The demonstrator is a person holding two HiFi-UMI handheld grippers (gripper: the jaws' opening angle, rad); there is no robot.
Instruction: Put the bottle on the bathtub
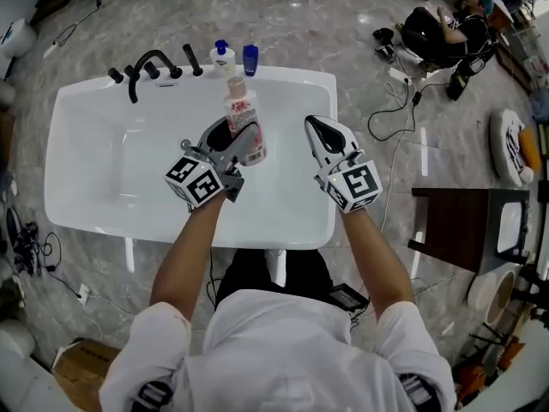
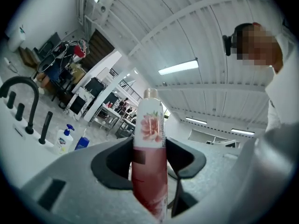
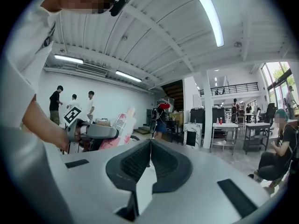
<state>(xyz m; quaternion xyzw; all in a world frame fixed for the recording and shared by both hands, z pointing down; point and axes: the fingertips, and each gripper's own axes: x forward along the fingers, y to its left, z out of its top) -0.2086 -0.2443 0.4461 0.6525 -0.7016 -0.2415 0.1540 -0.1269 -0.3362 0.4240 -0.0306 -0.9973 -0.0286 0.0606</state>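
Bottle [image 1: 244, 114] held over bathtub [image 1: 86, 110]
Left gripper [image 1: 243, 144] fingers pinch the bottle at mid-body, cap beyond the fingertips; right gripper [image 3: 150, 148] fingers pressed together, empty, bottle to their left.

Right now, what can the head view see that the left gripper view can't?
Only the head view shows the whole white bathtub, the right gripper with its jaws shut and empty, and a seated person across the floor. Only the left gripper view shows the ceiling lights. Both show the left gripper with its jaws clamped on the pink bottle, the black faucet, and the pump bottle and blue bottle standing on the tub's rim.
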